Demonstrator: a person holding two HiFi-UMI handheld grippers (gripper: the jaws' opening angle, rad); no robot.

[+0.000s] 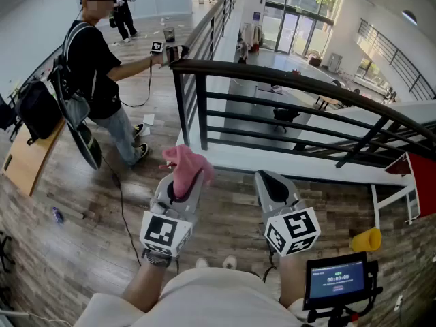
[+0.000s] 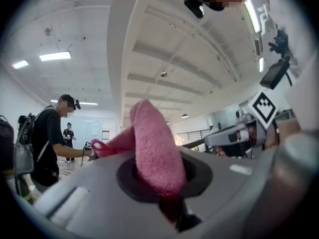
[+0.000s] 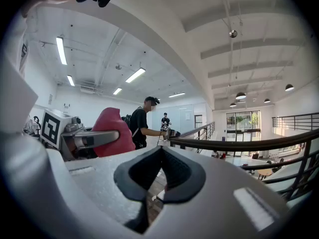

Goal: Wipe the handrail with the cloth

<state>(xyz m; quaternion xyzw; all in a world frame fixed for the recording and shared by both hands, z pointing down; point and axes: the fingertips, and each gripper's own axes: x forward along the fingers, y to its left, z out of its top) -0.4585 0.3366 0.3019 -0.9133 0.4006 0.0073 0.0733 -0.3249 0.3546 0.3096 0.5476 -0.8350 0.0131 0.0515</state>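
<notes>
A pink cloth [image 1: 185, 165] sticks up out of my left gripper [image 1: 182, 184], which is shut on it. In the left gripper view the cloth [image 2: 154, 148] fills the jaw opening and folds over to the left. My right gripper [image 1: 274, 184] stands beside it, shut, with nothing held; its dark pads [image 3: 174, 176] meet in the right gripper view. The dark handrail [image 1: 286, 79] runs ahead of both grippers, from the corner post at the upper left down to the right. Both grippers are short of the handrail [image 3: 239, 144] and do not touch it.
A person in black [image 1: 95, 67] stands at the left, holding a gripper by the rail's corner post [image 1: 178, 87]. Beyond the railing bars [image 1: 286, 125] the floor drops to a lower level. A yellow object [image 1: 366, 240] and a small screen [image 1: 337, 278] are at the lower right.
</notes>
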